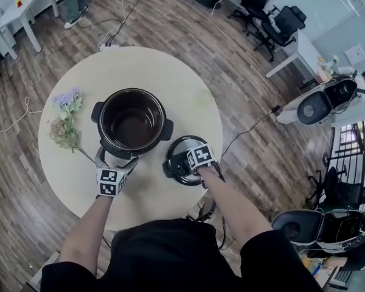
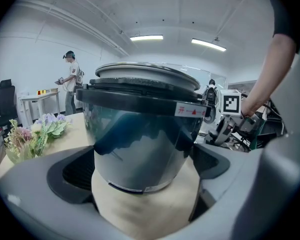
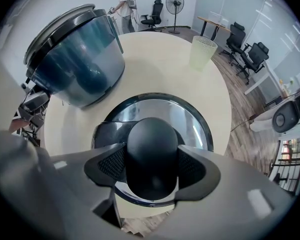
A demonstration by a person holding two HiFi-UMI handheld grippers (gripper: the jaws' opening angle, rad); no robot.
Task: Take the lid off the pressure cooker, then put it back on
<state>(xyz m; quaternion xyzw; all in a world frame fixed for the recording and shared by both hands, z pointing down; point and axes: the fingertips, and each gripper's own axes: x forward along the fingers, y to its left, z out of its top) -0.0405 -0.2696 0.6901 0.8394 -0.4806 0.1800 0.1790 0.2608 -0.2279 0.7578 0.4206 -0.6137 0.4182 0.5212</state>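
The open pressure cooker pot (image 1: 109,140) stands mid-table, dark and empty inside. My left gripper (image 1: 117,160) is at its near side. In the left gripper view the pot's steel body (image 2: 140,149) fills the gap between the jaws, and both pads lie against its lower sides. The round lid (image 1: 181,146) lies off the pot, to its right near the table's front edge. My right gripper (image 1: 188,162) points straight down over it. In the right gripper view that gripper (image 3: 152,166) is shut on the lid's black knob (image 3: 152,144), with the shiny lid (image 3: 190,119) beneath.
A bunch of flowers (image 1: 66,117) lies left of the pot on the round beige table (image 1: 152,66). A translucent cup (image 3: 202,53) stands at the table's far side. The lid sits close to the table edge. A person (image 2: 71,81) stands in the background.
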